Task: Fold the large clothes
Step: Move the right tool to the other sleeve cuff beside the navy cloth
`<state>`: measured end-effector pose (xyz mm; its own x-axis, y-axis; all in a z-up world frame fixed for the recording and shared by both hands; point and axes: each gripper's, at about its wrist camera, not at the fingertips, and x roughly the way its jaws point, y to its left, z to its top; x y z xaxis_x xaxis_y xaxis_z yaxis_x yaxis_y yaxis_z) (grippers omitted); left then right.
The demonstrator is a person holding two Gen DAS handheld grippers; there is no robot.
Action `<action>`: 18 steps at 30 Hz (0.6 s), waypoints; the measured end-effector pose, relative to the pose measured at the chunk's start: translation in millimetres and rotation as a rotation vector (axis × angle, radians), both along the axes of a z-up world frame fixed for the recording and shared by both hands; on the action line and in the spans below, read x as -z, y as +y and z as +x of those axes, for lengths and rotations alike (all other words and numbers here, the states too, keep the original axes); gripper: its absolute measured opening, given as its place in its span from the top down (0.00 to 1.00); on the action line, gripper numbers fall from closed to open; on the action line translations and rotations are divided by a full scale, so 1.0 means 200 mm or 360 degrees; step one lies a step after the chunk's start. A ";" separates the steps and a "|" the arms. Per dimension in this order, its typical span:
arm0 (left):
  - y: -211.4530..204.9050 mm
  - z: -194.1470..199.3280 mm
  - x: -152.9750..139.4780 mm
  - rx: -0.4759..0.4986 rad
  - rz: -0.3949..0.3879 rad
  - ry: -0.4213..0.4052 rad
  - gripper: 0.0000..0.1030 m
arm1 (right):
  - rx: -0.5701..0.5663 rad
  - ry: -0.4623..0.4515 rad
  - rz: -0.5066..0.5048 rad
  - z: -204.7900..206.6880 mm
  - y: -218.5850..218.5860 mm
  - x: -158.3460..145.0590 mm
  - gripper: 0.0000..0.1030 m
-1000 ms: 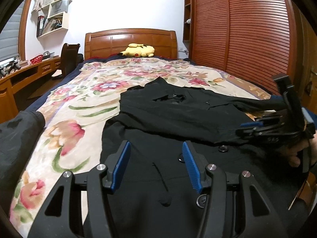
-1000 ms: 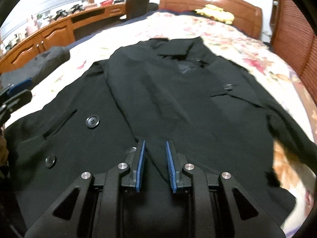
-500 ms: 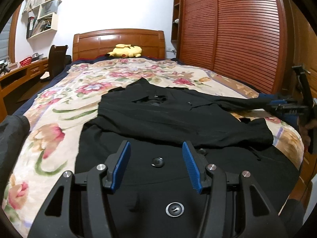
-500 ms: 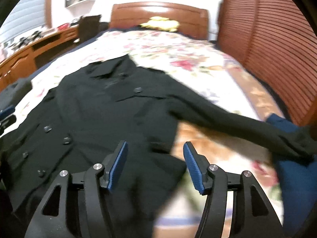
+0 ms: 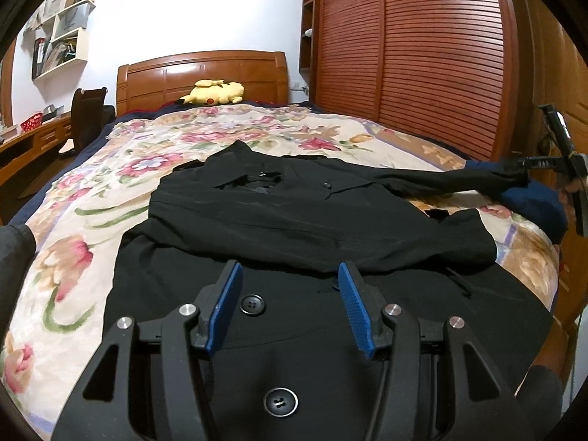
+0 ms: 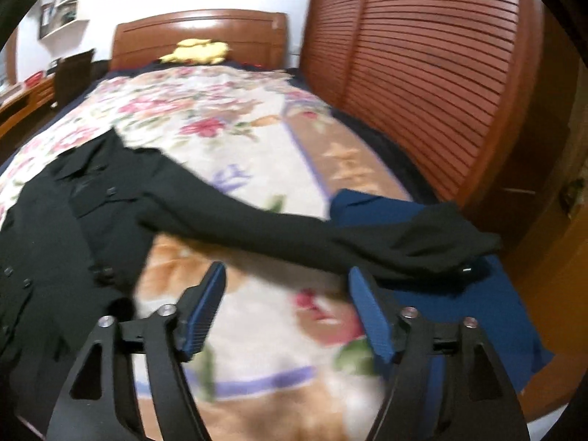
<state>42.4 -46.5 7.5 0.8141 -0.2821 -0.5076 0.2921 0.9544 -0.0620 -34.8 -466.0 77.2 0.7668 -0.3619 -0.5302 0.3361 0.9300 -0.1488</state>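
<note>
**Both grippers empty over a black coat on the bed**

Ahead of both grippers stretches the bed (image 5: 154,154), covered by a floral quilt, with a wooden headboard (image 5: 205,73) at its far end and a louvred wardrobe (image 5: 422,55) to the right. Lying flat on the quilt, the black coat (image 5: 312,228) fills the space directly under and beyond the left gripper (image 5: 290,305); its one side panel is folded across the body, and its sleeve (image 6: 279,231) runs out to the right, the cuff resting on a blue cloth (image 6: 459,301) at the bed's edge.

That left gripper tilts downward over the coat's lower front, its jaws about half apart with nothing between the blue pads; a coat button (image 5: 252,304) shows on the fabric below the gap. The right gripper (image 6: 286,297) also angles downward, just short of the outstretched sleeve, which crosses beyond its fingertips. Its jaws are opening, already wide, with nothing between them. From the left wrist view the right gripper appears far to the right beside the cuff, a hand (image 5: 571,187) behind it; small white lettering on its body is too blurred to read.

A yellow plush toy (image 5: 213,92) sits against the headboard.
</note>
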 end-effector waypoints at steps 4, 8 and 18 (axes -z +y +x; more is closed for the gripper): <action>-0.03 0.00 0.02 0.0010 0.0024 0.0011 0.48 | 0.0105 -0.0007 0.0032 -0.01 -0.17 -0.04 0.20; -0.04 0.00 0.02 0.0008 0.0035 0.0016 0.48 | 0.0207 -0.0046 0.0080 -0.03 -0.33 -0.07 0.20; -0.06 0.01 0.04 0.0004 0.0059 0.0035 0.48 | 0.0483 0.0012 0.0166 0.01 -0.62 -0.02 0.20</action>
